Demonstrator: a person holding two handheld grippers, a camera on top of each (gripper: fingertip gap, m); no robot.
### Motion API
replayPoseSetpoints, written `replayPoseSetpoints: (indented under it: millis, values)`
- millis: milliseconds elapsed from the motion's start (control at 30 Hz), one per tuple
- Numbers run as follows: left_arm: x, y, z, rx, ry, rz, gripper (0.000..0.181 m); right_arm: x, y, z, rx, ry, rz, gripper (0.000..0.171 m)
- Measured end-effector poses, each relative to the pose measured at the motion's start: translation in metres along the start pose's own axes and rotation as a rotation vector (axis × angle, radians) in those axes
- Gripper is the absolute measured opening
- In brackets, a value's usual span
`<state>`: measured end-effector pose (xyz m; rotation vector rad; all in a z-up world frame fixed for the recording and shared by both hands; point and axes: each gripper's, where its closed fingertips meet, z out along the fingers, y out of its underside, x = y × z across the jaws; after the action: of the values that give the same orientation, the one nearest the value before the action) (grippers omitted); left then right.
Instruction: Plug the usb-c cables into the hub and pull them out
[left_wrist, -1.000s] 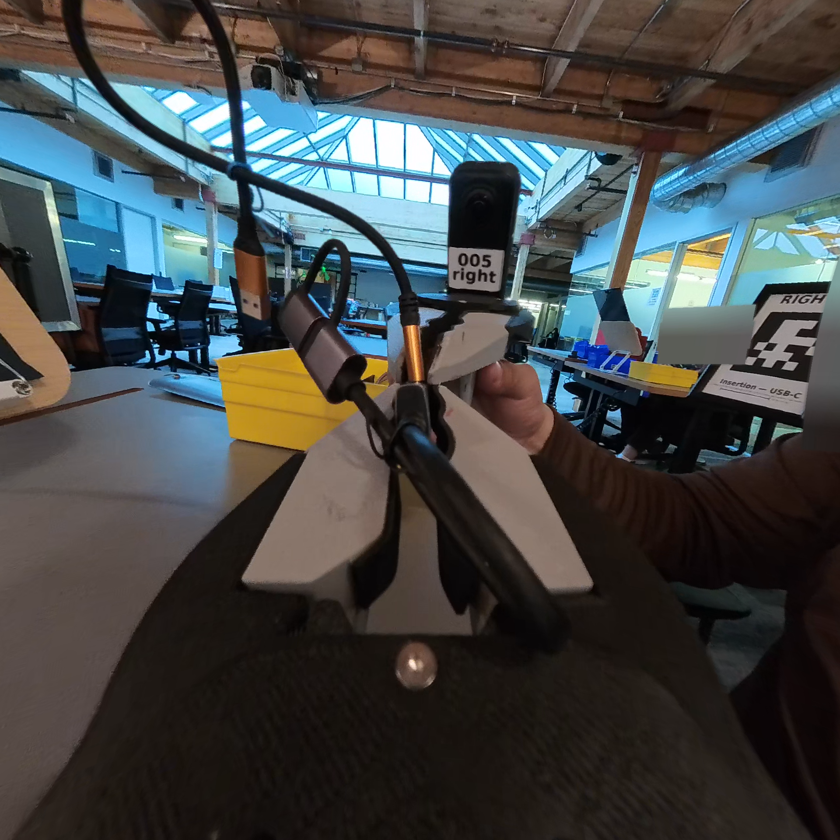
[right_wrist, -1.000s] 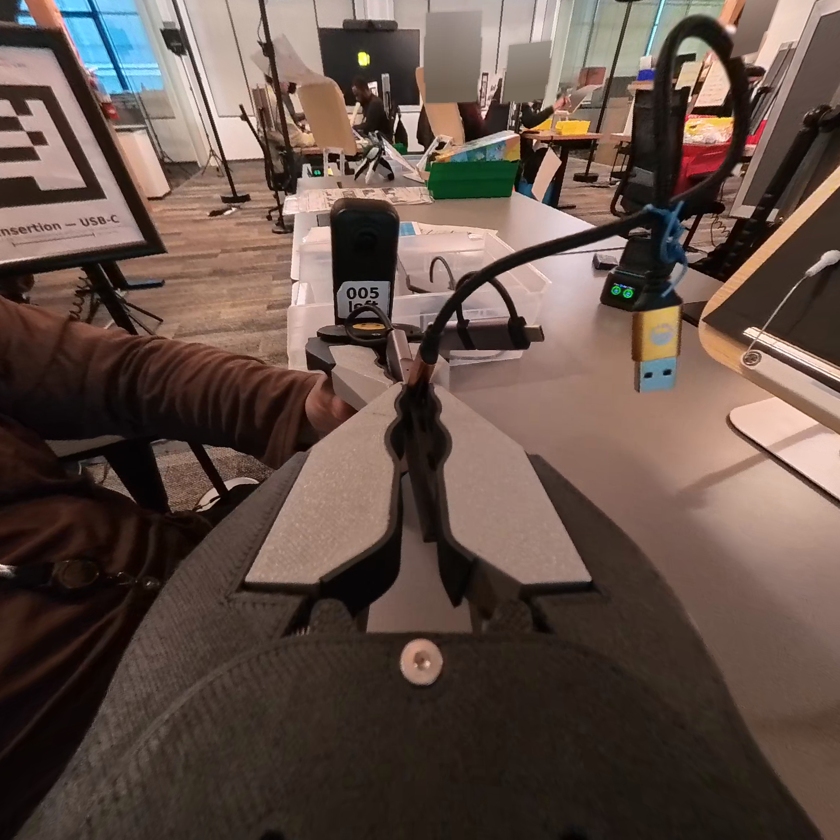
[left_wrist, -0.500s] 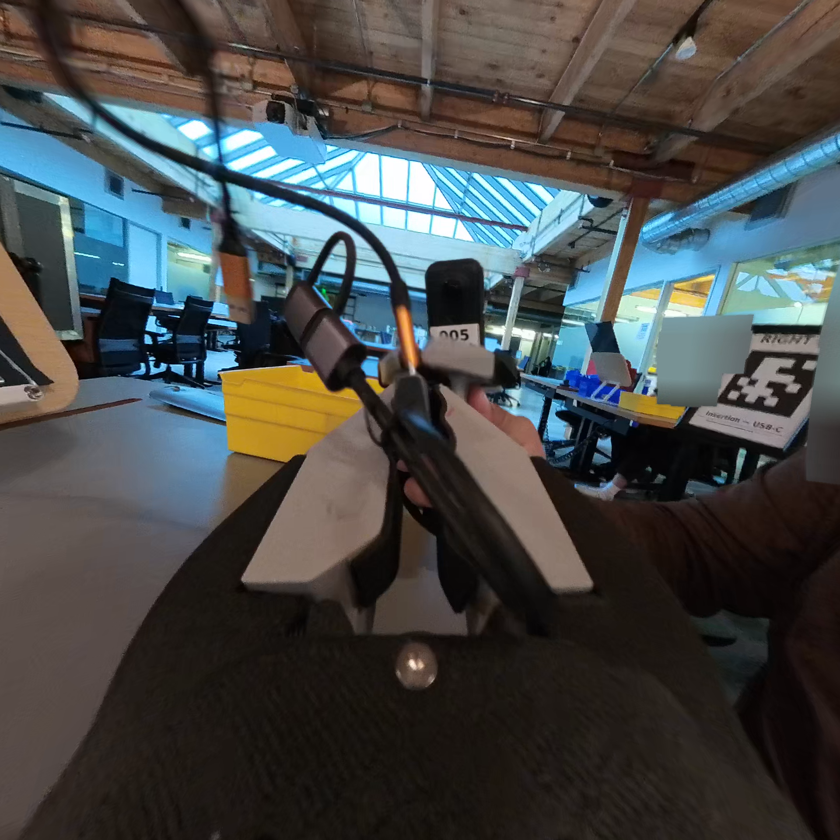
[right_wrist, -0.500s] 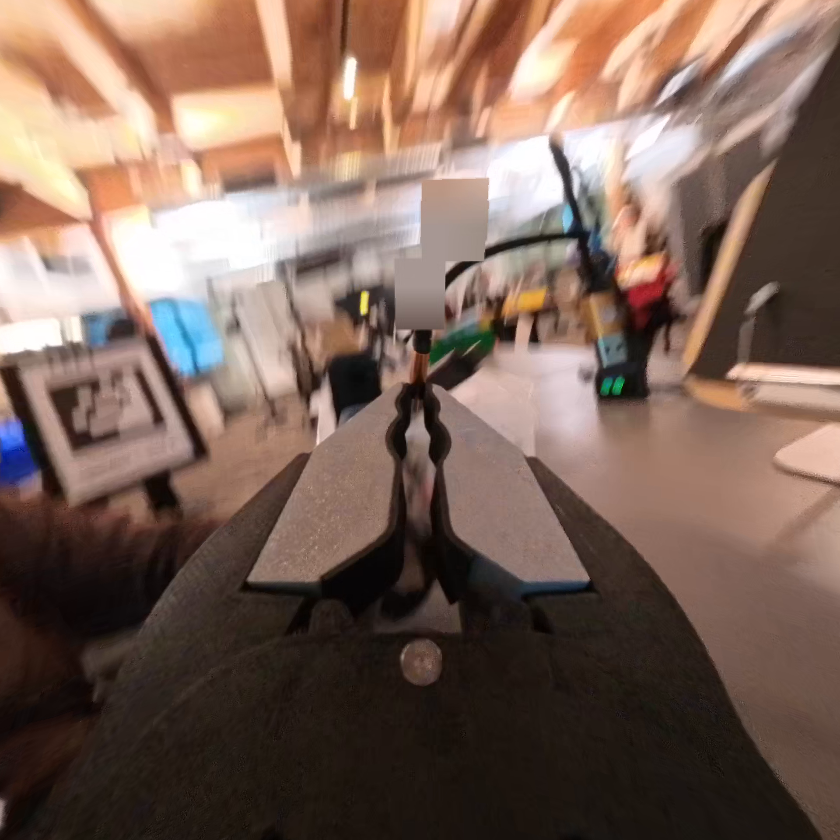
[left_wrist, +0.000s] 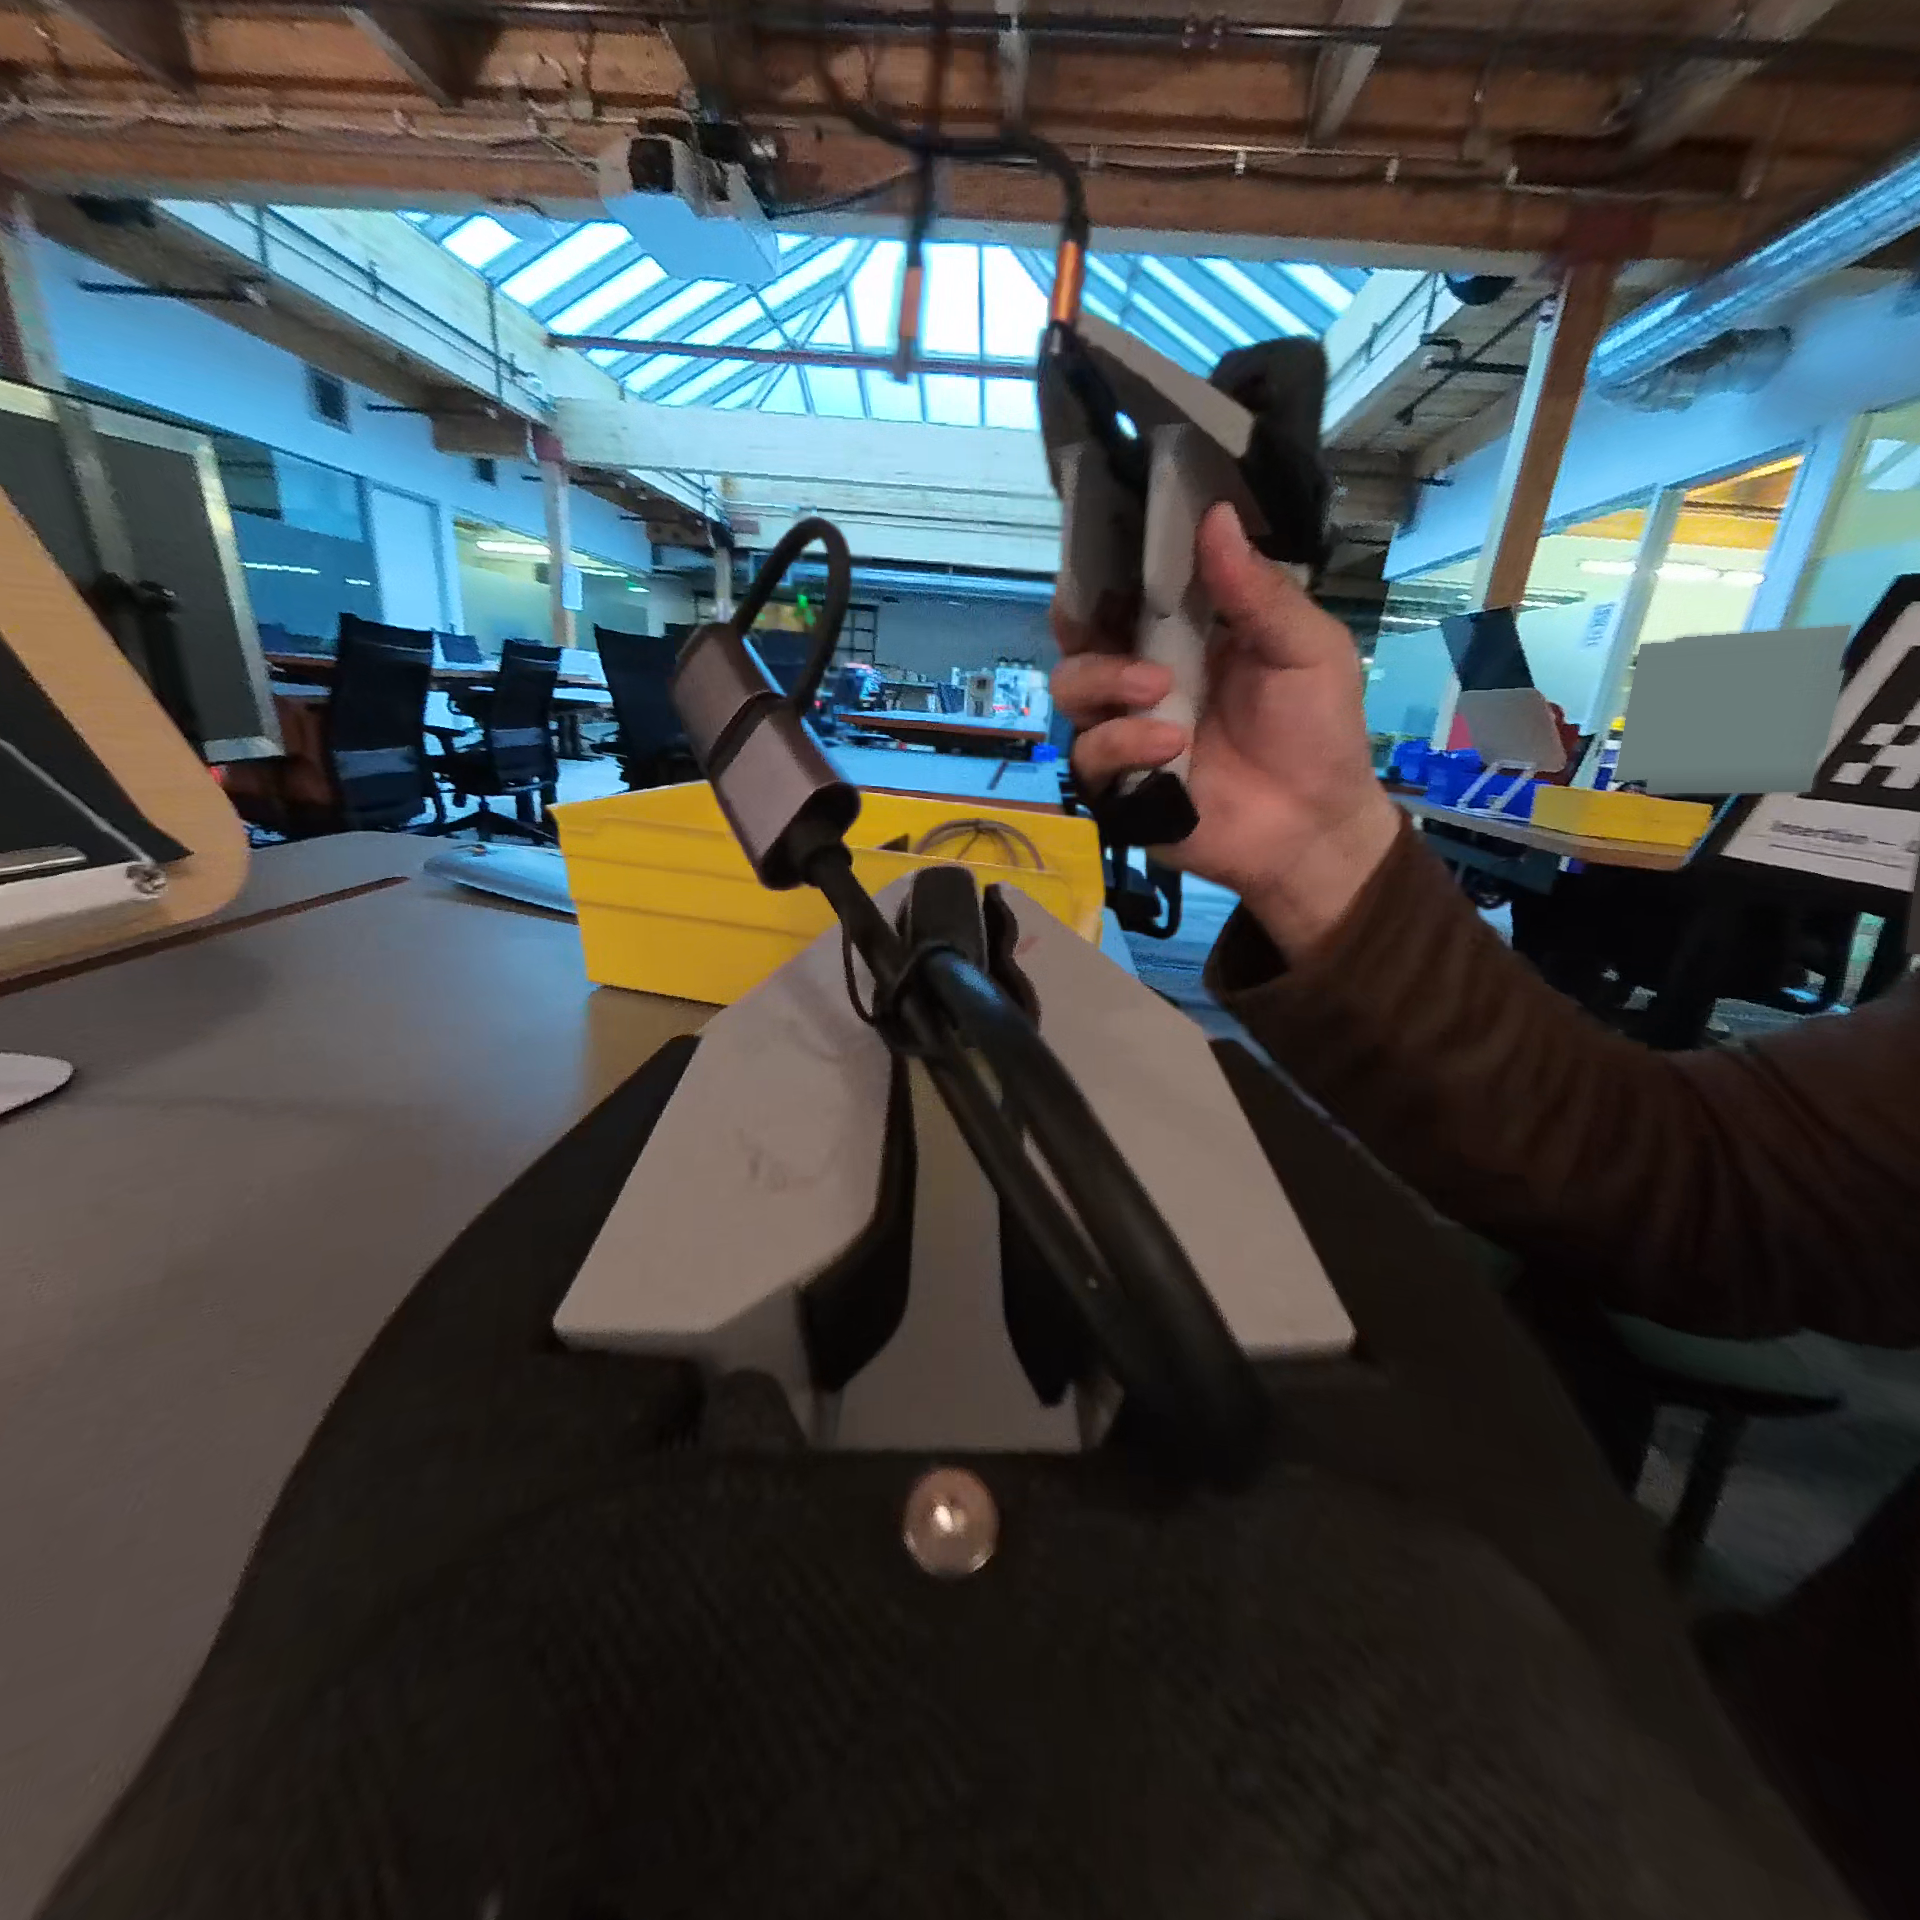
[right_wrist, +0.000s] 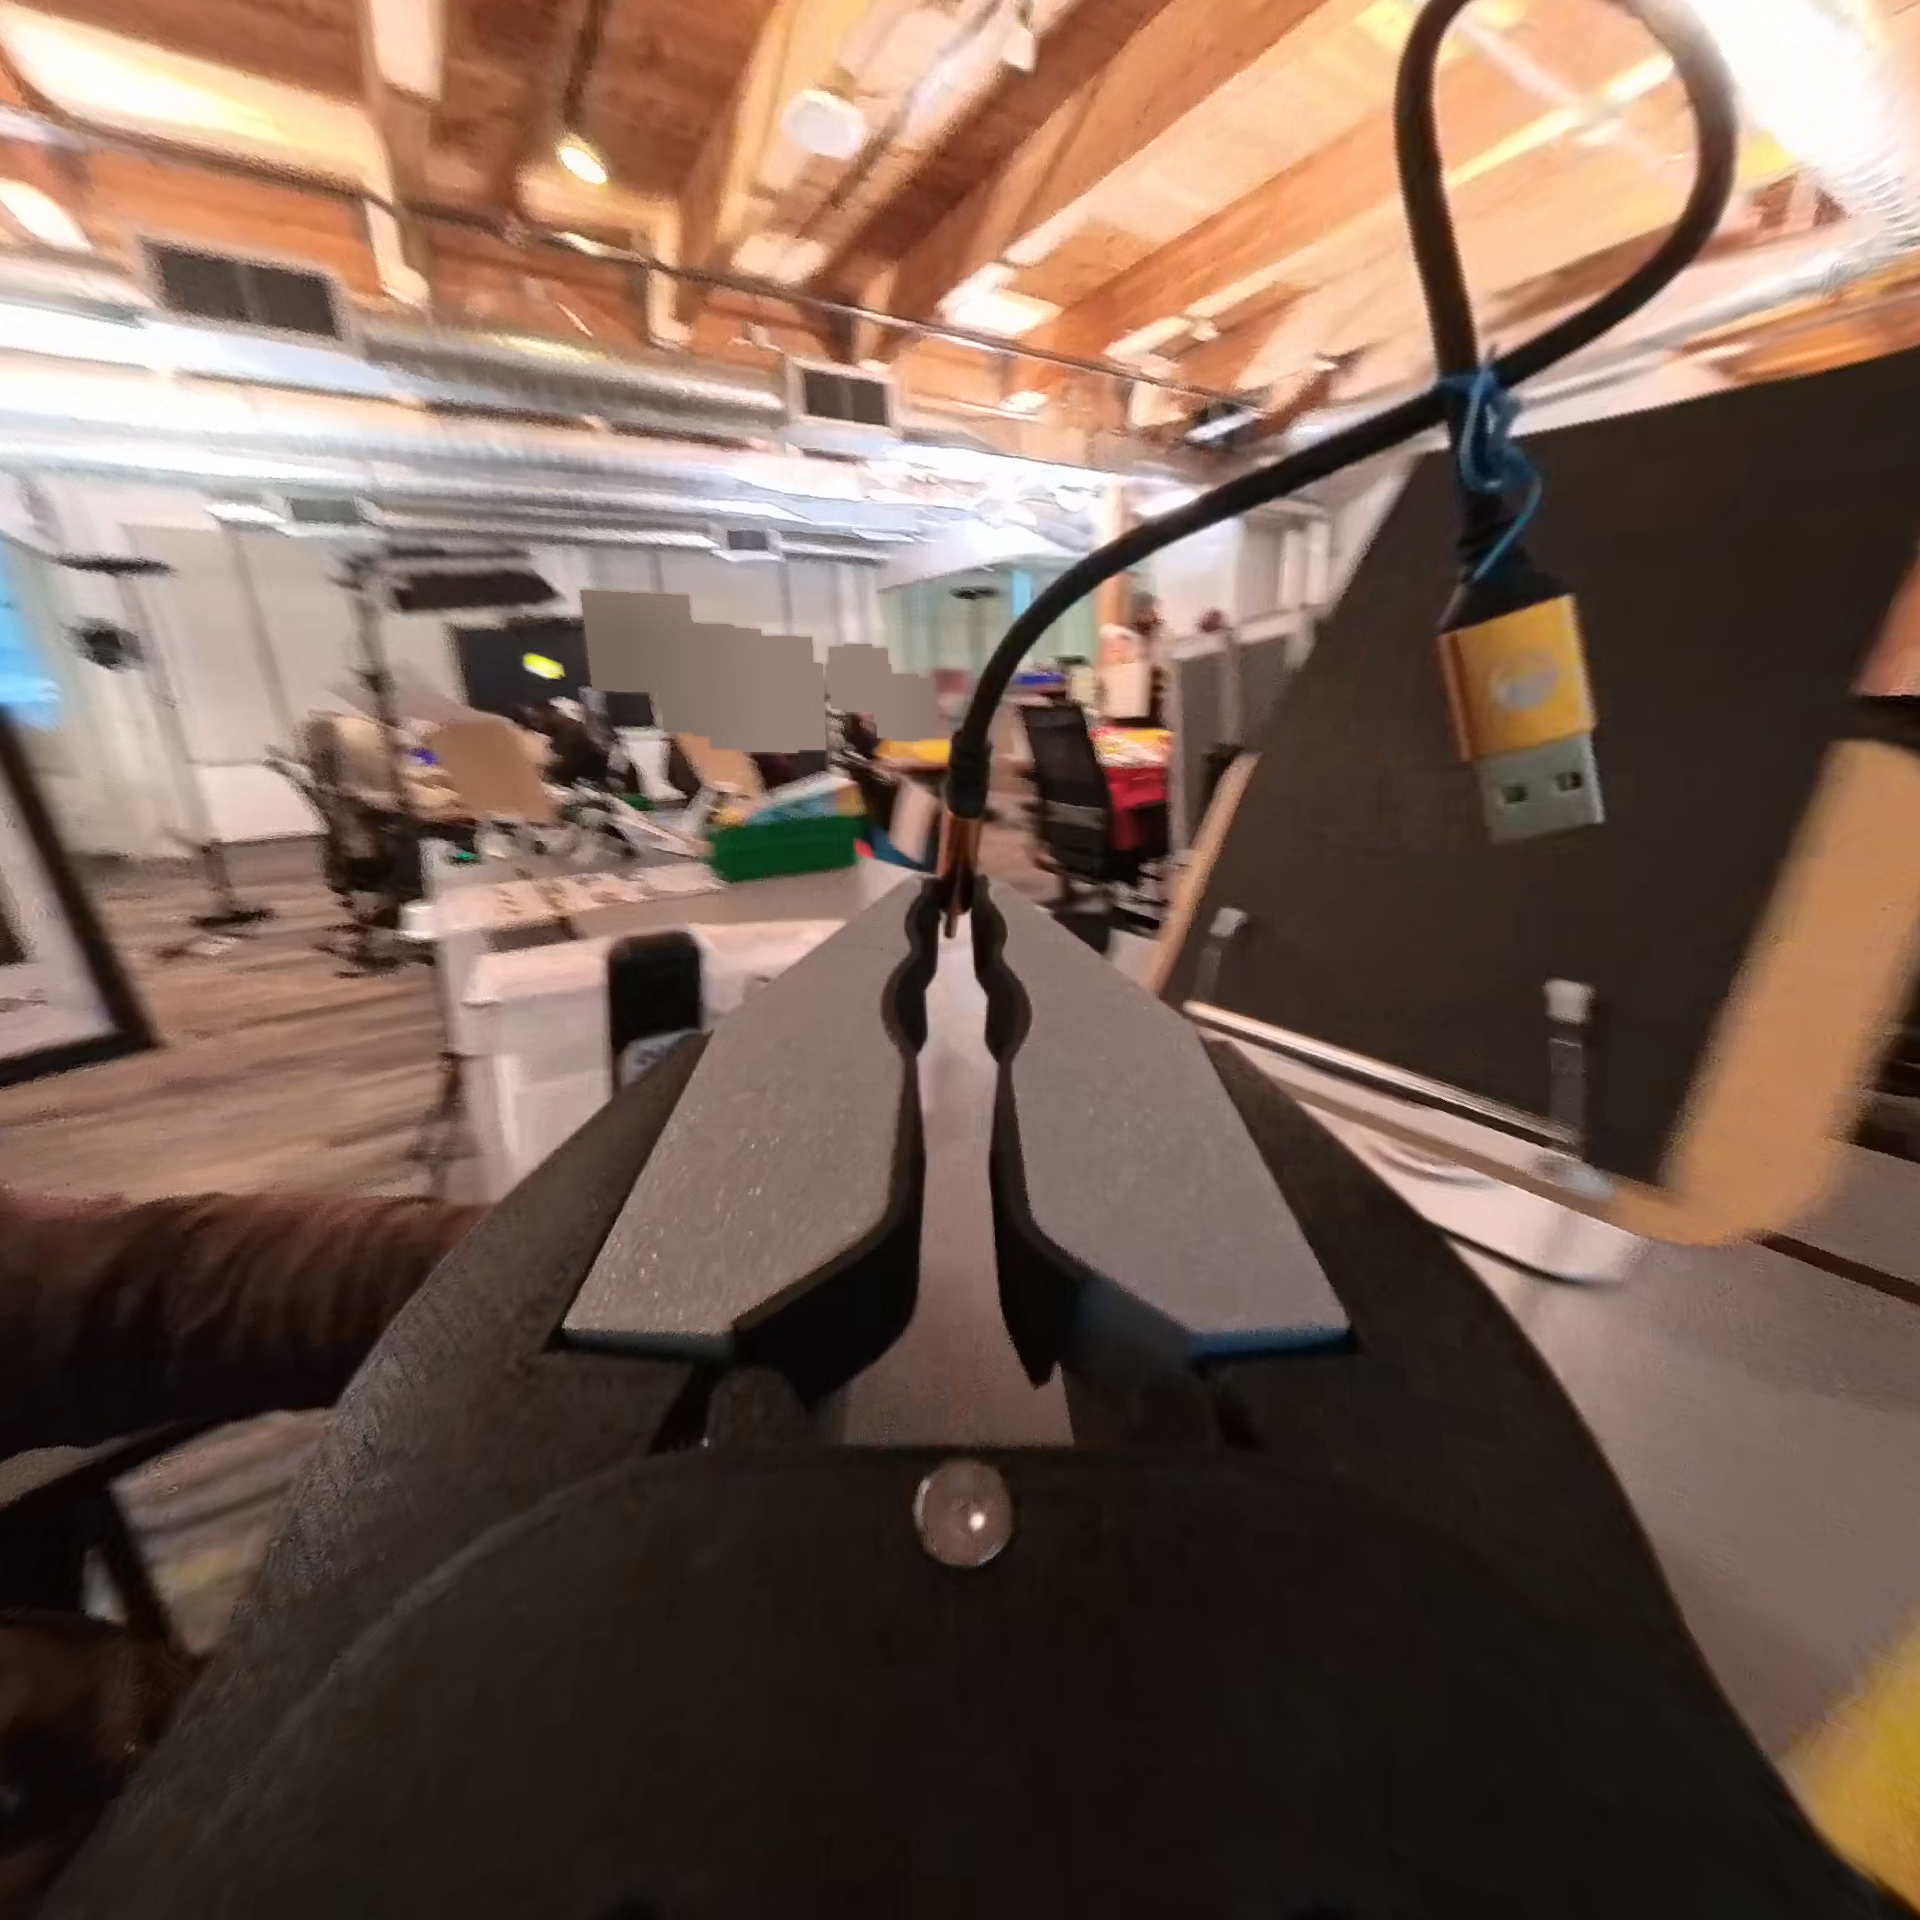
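1. Left wrist view: left tongs (left_wrist: 951, 914) closed on the hub's short black lead. The grey hub (left_wrist: 758, 774) juts up and to the left just past the tips, tilted, above the grey counter (left_wrist: 260, 1049).
2. A yellow bin (left_wrist: 665, 894) sits on the counter behind the hub.
3. Right tongs (left_wrist: 1081, 358) are raised well above the hub, tips up, held by a hand (left_wrist: 1236, 727) in a brown sleeve. They pinch an orange-collared plug of the usb-c cable (left_wrist: 1065, 281), apart from the hub.
4. Right wrist view, blurred: right tongs (right_wrist: 954, 904) narrow, gripping the copper-coloured plug at the tips. The black cable loops up and right; its gold USB-A plug (right_wrist: 1522, 717) hangs free.
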<state>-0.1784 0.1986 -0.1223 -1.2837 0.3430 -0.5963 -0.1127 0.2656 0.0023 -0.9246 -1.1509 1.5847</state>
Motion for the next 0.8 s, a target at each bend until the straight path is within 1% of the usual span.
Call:
replayPoseSetpoints:
  millis: [100,167,267,433,500,567,700,800]
  values:
    - [-0.007,-0.001,-0.001,0.011,-0.024,-0.02,0.007,0.027,-0.016,-0.047,-0.107,0.185,-0.102,0.003]
    - [-0.01,0.001,-0.001,0.003,-0.036,-0.03,0.008,0.045,-0.012,-0.079,-0.238,0.301,-0.126,0.003]
    - [-0.011,0.004,0.0,-0.011,-0.039,-0.03,0.007,0.068,0.006,-0.122,-0.425,0.43,-0.094,0.003]
    - [-0.014,0.007,-0.001,-0.027,-0.056,-0.021,0.008,0.093,0.058,-0.177,-0.756,0.58,0.047,0.004]
    - [-0.016,0.007,-0.002,-0.025,-0.064,-0.025,0.007,0.097,0.079,-0.194,-0.884,0.61,0.104,0.004]
    - [-0.017,0.008,-0.002,-0.027,-0.07,-0.032,0.007,0.097,0.095,-0.206,-0.973,0.62,0.151,0.003]
    - [-0.018,0.012,0.0,-0.044,-0.067,-0.039,0.008,0.084,0.132,-0.227,-1.172,0.567,0.272,0.004]
    - [-0.017,0.013,0.0,-0.051,-0.065,-0.036,0.008,0.082,0.149,-0.243,-1.261,0.572,0.351,0.004]
